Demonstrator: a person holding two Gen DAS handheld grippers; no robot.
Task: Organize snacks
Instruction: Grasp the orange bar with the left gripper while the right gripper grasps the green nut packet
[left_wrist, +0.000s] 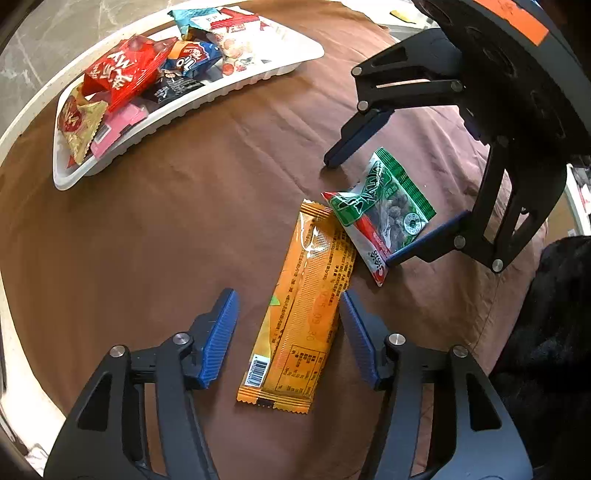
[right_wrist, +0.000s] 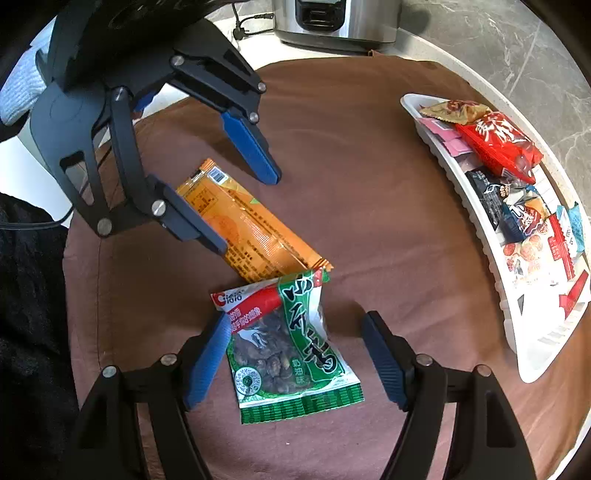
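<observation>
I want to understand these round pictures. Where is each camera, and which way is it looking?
Left wrist view: on the left gripper, looking down over the orange snack bar; its own blue fingers show.
Right wrist view: on the right gripper, looking down at the green nut packet; its own fingers show.
Both show: both packets, the other gripper, white tray, brown cloth.

Orange wrapper (left_wrist: 301, 306), green-and-white packet (right_wrist: 291, 350) with red band, brown cloth (left_wrist: 166, 229), white tray (left_wrist: 207, 96)

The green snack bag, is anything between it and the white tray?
No. Only bare brown cloth lies between the green snack bag and the white tray. The orange packet touches the bag's far end, away from that path.
</observation>
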